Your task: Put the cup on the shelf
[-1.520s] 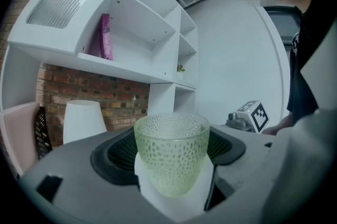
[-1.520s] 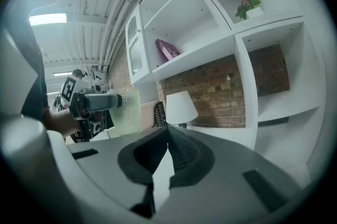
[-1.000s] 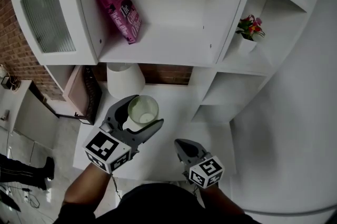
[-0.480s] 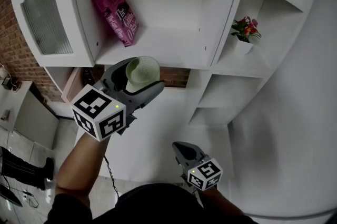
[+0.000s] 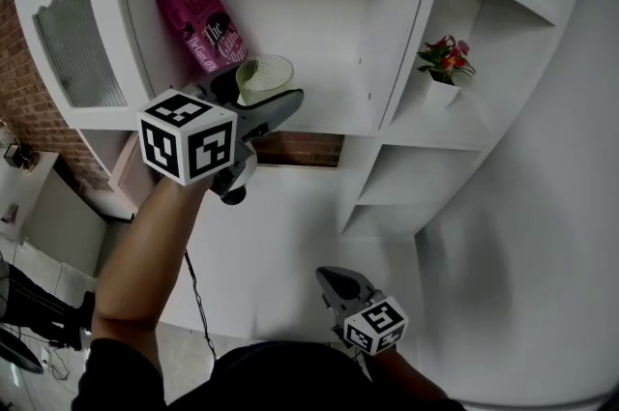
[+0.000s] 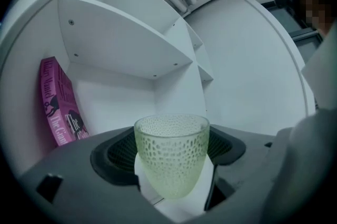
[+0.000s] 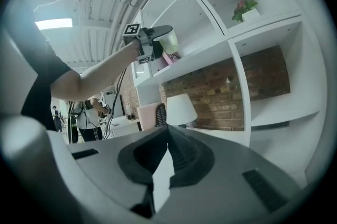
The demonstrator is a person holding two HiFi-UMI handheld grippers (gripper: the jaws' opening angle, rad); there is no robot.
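Cup (image 5: 264,77) just raised to shelf (image 5: 329,107) level, right of book (image 5: 203,34); left tongs (image 5: 261,95) clenched on it, right tongs (image 5: 334,281) closed, empty; placement imminent.

The left gripper (image 5: 263,95) and the right gripper (image 5: 336,278) are alike: smooth grey moulded plastic, with dark ribbed recesses inside the jaws. Each carries a white cube (image 5: 189,148) printed with black square markers. A thin black cable (image 5: 196,303) hangs by the left forearm. The person wears a black short-sleeved top (image 5: 121,375).
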